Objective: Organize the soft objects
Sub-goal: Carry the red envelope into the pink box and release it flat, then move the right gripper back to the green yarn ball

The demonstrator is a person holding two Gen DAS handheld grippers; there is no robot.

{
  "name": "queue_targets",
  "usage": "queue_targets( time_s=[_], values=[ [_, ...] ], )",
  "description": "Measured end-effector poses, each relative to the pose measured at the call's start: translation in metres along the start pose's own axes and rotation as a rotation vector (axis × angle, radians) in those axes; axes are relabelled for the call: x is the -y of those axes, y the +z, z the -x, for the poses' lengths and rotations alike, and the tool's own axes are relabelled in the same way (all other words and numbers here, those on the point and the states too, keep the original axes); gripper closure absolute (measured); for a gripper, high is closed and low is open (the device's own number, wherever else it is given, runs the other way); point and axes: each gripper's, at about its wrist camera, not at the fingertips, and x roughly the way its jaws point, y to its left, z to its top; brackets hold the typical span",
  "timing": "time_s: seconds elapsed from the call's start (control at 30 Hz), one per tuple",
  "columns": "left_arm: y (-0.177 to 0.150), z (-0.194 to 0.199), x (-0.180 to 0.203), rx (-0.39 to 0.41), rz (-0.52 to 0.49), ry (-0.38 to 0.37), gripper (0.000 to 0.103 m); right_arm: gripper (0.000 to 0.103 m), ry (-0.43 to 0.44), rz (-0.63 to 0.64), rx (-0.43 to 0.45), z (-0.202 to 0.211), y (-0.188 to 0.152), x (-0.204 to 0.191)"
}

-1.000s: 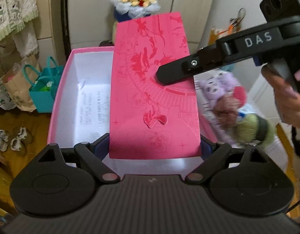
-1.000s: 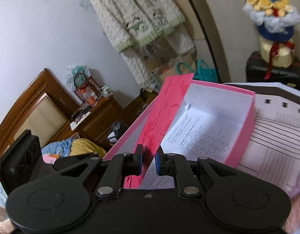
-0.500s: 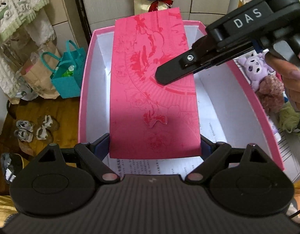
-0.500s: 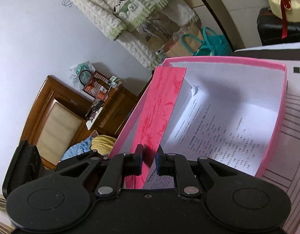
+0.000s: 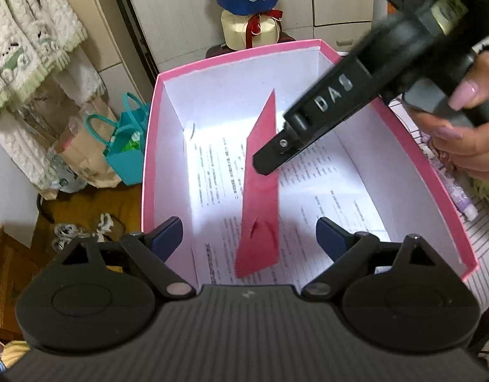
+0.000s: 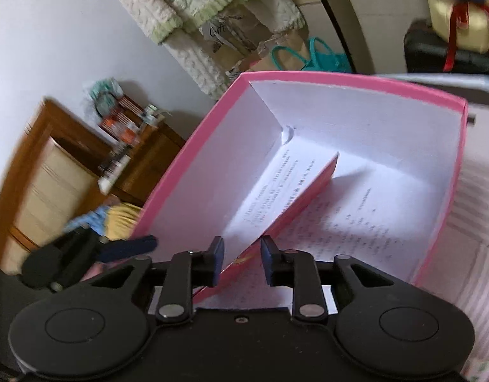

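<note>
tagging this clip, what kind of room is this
Most likely a lived-in bedroom or spare room at home: knitted garments hang on the wall, gift bags and shoes sit on the wooden floor, and a wooden cabinet stands nearby.

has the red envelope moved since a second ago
Yes. The red envelope has dropped from above the pink box rim into it, tilted on edge between the right gripper's just-opened jaws.
</note>
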Motion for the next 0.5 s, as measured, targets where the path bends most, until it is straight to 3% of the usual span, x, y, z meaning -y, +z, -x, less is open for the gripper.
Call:
queue_targets(
  time_s=[0.1,0.23,0.5],
  values=[
    [-0.002,0.009,-0.003,0.023,0.004,0.007,0.012,0.069,-0.041,0.036,0.018,0.013,-0.003,-0.004],
    [-0.008,0.029,-0.006,0.058,0.017,-0.009,0.012,0.06,-0.099,0.089,0.059,0.04,-0.013,-0.014],
    [-0.019,0.07,0.0,0.097,0.019,-0.062,0.012,0.056,-0.213,0.211,0.129,0.109,-0.058,-0.04]
  ],
)
